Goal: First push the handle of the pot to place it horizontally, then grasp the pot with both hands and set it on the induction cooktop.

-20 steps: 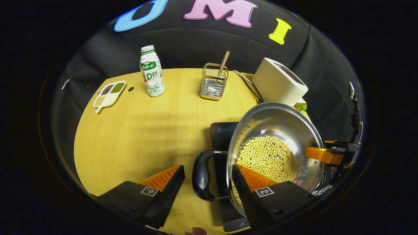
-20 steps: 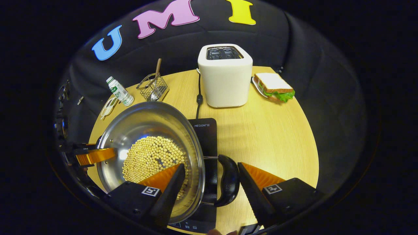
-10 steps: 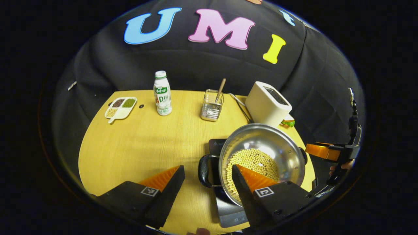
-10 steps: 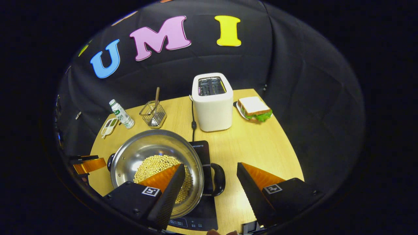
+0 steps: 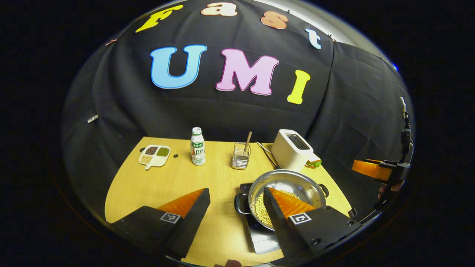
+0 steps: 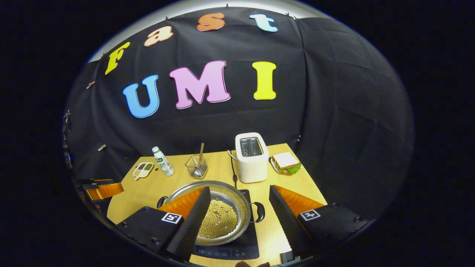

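**Pot sitting on cooktop, both grippers clear above**

The pot (image 6: 211, 211), steel, holding pale beans, is resting on the induction cooktop (image 6: 245, 250) at the near middle of the wooden table (image 5: 163, 185). Both side handles are lying level.

The left gripper (image 5: 235, 213) is hanging high over the table, fingers spread wide, pinching nothing. The right gripper (image 6: 239, 211) is doing likewise, fingers apart and empty.

Judgement: the placing step is looking finished; what remains is only pulling both tools away without clipping the pot rim or handles.

Surroundings: a toaster (image 6: 251, 157) is standing just behind the cooktop, its cord running alongside. A sandwich (image 6: 285, 163) is sitting beside it. A wire holder (image 5: 241, 159), a bottle (image 5: 197, 146) and a divided dish (image 5: 154, 155) are standing well apart, obstructing nothing.
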`<state>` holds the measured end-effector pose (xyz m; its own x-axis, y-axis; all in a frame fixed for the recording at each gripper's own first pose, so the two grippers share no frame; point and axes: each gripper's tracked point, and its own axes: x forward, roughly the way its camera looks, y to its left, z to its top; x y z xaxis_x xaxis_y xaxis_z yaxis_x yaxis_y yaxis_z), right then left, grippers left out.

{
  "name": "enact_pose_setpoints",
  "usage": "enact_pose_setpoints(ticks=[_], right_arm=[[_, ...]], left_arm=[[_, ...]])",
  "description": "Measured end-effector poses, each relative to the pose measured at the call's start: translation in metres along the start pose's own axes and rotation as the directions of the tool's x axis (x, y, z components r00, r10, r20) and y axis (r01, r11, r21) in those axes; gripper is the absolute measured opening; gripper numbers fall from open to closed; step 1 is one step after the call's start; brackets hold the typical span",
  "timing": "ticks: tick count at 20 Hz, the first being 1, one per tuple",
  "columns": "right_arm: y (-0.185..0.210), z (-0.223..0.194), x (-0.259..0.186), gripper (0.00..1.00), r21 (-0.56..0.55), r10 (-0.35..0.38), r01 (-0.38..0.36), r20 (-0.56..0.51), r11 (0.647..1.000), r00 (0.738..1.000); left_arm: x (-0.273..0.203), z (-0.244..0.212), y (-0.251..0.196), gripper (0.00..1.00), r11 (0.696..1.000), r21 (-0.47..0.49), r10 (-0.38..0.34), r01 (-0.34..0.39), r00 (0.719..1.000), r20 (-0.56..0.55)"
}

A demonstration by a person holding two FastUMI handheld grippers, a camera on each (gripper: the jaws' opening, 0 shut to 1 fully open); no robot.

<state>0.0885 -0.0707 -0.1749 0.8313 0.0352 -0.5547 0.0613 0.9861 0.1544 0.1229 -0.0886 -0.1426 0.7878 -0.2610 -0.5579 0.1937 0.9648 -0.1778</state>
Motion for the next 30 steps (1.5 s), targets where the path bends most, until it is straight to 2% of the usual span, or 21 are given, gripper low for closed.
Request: enact_pose_setpoints(ticks=[5,10,14,19,24,30], right_arm=[[0.026,0.031,-0.053,0.99,-0.015,0.020,-0.019,0.136,1.000,0.990],[0.045,0.053,-0.093,0.99,-0.004,0.018,-0.017,0.265,1.000,0.964],[0.057,0.066,-0.121,0.99,-0.017,0.013,-0.008,0.367,1.000,0.930],[0.066,0.079,-0.151,0.98,-0.066,0.000,0.036,0.488,0.997,0.873],[0.072,0.076,-0.153,0.98,-0.094,0.005,0.046,0.488,0.995,0.873],[0.074,0.078,-0.149,0.98,-0.093,0.009,0.041,0.482,0.995,0.876]], left_arm=[[-0.046,0.010,0.000,0.90,1.000,0.022,-0.024,0.022,0.997,0.079],[-0.090,0.028,0.010,0.90,0.999,0.043,-0.015,0.006,0.977,0.213],[-0.120,0.039,0.013,0.90,0.998,0.068,-0.023,0.001,0.949,0.315],[-0.154,0.043,0.017,0.90,0.996,0.089,-0.014,-0.026,0.907,0.420],[-0.175,0.053,0.021,0.89,0.989,0.127,0.006,-0.080,0.867,0.498],[-0.176,0.057,0.016,0.89,0.986,0.138,0.007,-0.090,0.861,0.508]])
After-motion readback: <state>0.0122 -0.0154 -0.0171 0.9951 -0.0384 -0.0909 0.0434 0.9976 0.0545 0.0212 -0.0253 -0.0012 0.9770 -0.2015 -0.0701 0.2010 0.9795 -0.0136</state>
